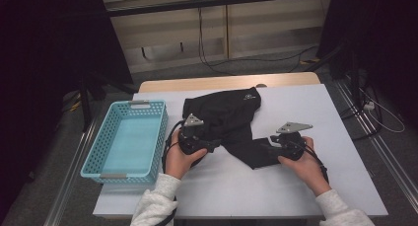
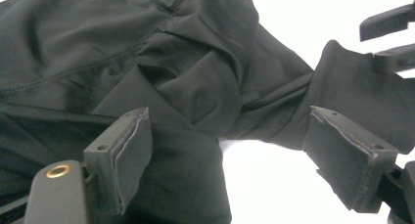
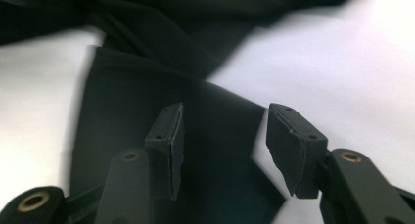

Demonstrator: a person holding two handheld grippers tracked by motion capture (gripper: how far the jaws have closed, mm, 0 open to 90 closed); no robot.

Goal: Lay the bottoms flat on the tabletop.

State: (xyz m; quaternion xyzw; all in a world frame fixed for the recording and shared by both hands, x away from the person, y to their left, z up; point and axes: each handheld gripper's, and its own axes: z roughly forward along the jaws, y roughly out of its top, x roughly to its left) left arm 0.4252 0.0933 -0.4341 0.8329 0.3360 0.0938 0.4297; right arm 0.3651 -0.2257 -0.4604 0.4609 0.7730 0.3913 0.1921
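garment mid-table, tools agape, basket left

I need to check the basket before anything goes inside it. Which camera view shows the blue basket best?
The high view is best: the blue basket is seen whole there, at the table's left edge beside the black garment, and it looks empty. The left gripper view and the right gripper view look at the garment and the white table and tell nothing about the basket.
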